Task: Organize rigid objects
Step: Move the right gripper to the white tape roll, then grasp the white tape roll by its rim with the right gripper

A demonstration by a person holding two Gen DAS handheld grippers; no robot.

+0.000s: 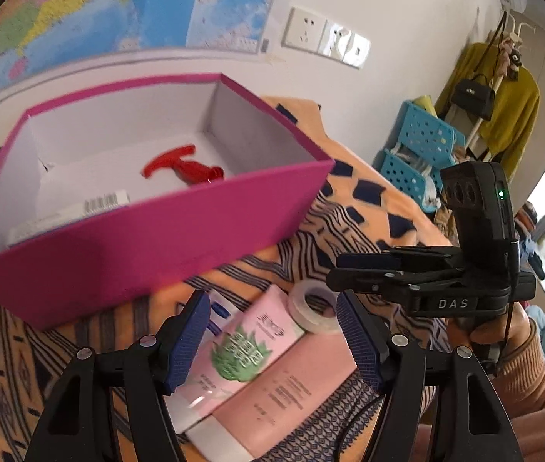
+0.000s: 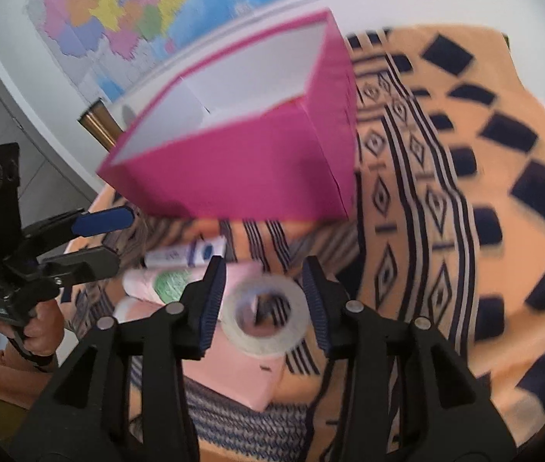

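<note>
The left tongs (image 1: 272, 331) are standing released over the pink tubes (image 1: 249, 354), empty, while the right tongs (image 2: 264, 300) are straddling the tape roll (image 2: 266, 321), parted, their pads seemingly not pressing it yet. The roll is resting partly on a pink tube, so a careless squeeze could, I judge, tip it or nudge the tubes beneath. The two tools are working close together and might collide. The magenta box (image 1: 149, 246), just behind, is already holding a red sprayer head (image 1: 184, 167) and a white carton (image 1: 68, 213). Everything is lying on an orange patterned blanket (image 2: 445, 192); a wall map (image 1: 118, 4), sockets (image 1: 326, 36) and blue baskets (image 1: 422, 142) are filling the room behind.
</note>
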